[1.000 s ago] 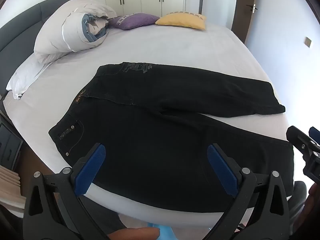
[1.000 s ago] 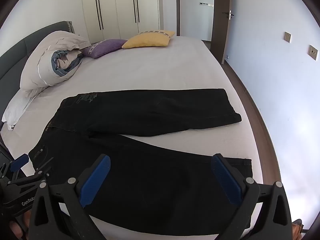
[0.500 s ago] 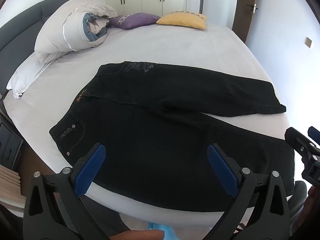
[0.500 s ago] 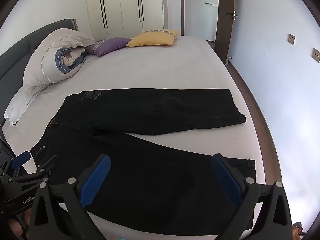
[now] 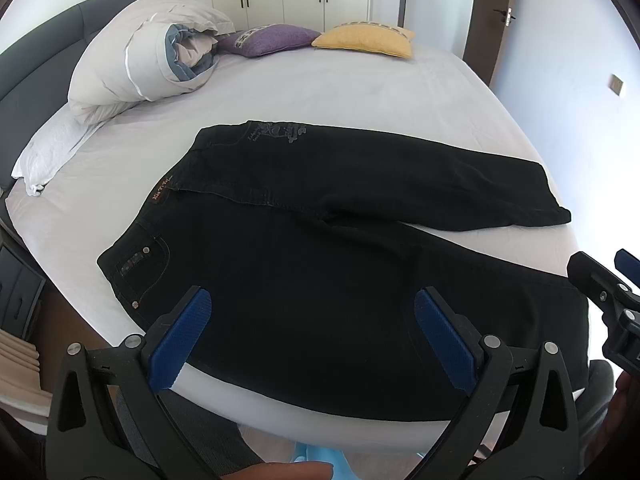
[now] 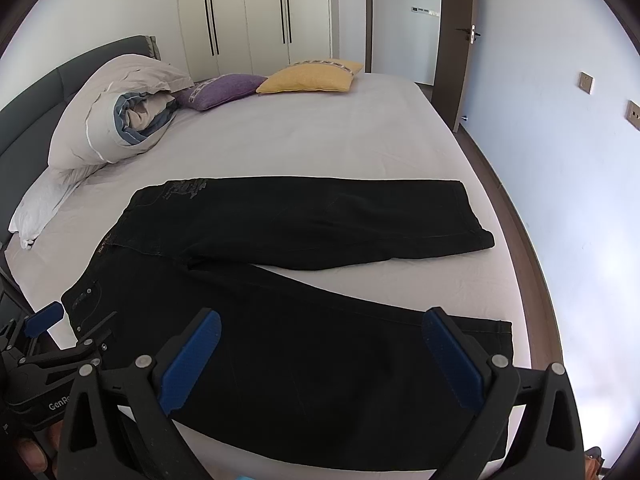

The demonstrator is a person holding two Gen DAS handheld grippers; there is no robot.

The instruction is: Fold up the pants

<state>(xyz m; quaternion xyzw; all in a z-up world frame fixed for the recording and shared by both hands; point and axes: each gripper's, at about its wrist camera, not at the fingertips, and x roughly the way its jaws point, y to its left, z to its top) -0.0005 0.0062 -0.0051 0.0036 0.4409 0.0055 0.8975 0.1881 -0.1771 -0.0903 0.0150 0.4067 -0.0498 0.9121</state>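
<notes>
The black pants (image 5: pixel 320 280) looked heavy and limp (denim, likely); both gaping tongs (image 5: pixel 312 336) (image 6: pixel 320 356) should pinch waistband and near hem.

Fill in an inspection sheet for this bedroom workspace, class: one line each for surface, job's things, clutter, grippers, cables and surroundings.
Surface: bed with a pale sheet, mostly bare beyond the pants.
Job's things: black pants spread flat and unfolded, waist towards the headboard, the two legs splayed apart.
Clutter: rolled duvet, white pillow, purple cushion and yellow cushion, all at the head end, apart from the pants.
Grippers: left gripper and right gripper both have jaws wide open, holding nothing, poised over the near leg.
Cables: nothing seen.
Surroundings: wardrobe, dark headboard, door, wall switches.
</notes>
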